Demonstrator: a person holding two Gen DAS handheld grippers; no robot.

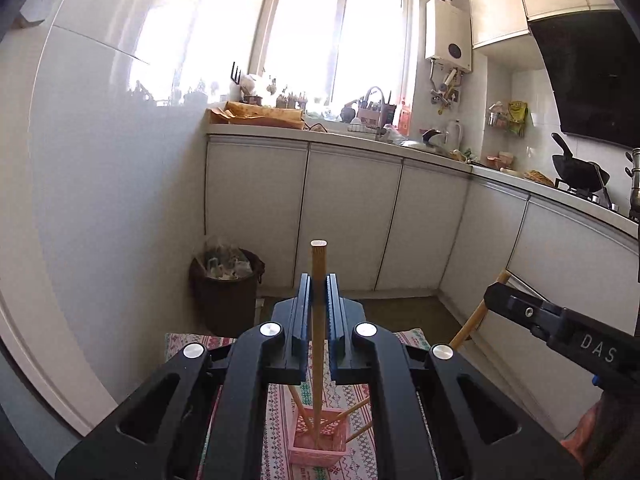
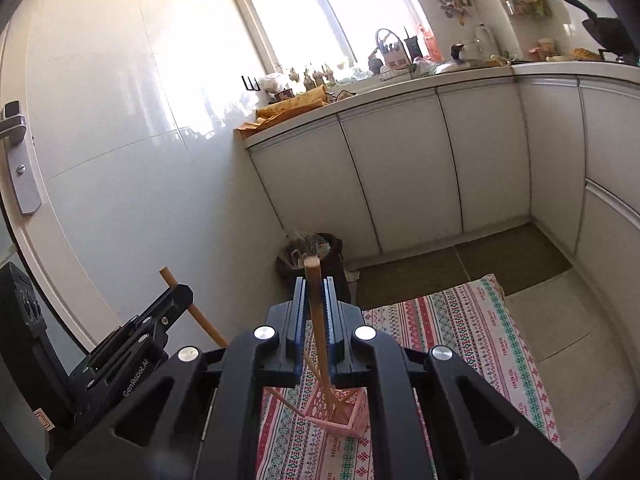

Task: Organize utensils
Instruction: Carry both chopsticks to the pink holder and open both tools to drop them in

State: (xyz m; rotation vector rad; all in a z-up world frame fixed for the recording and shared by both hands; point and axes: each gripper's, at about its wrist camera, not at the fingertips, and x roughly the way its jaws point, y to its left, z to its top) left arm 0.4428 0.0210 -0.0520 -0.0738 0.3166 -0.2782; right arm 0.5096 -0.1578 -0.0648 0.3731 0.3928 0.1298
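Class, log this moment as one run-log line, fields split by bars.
left gripper: shut on chopstick | right gripper: shut on second chopstick | both over pink basket

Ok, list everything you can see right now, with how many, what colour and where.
held chopsticks: two, tan wood, one upright in each gripper, lower ends in the basket
loose chopsticks: a few, tan, leaning in the basket
basket: one, pink lattice, on the cloth
cloth: one, red, green and white pattern, under the basket
trash bin: one, dark brown, on the floor by the cabinets
cabinets: a row, white, under the cluttered counter
wok: one, black, on the stove
left gripper: black, shut on a chopstick
right gripper: black, shut on a chopstick
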